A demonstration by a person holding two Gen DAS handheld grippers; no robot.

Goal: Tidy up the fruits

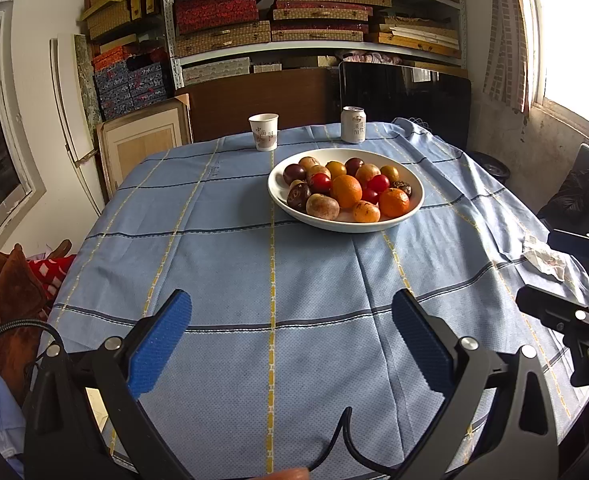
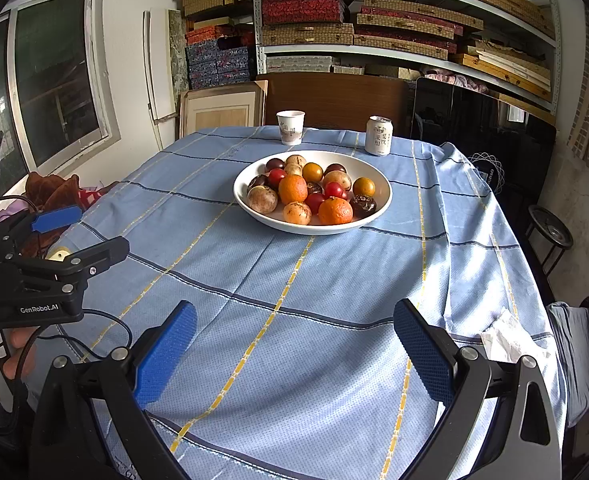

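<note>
Both grippers hovering over near tablecloth (image 2: 294, 340), left gripper (image 1: 290, 340) & right gripper (image 2: 294, 344) jaws wide apart, empty; we're seeing fruits (image 2: 310, 190) piled in white bowl (image 2: 378, 204) straight ahead, well apart, slightly closer to right gripper

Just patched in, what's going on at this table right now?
A person holds both grippers low over the near end of the blue tablecloth. The left gripper and right gripper are open and empty. All the fruit sits in the white bowl, with a paper cup and a can behind it.
</note>
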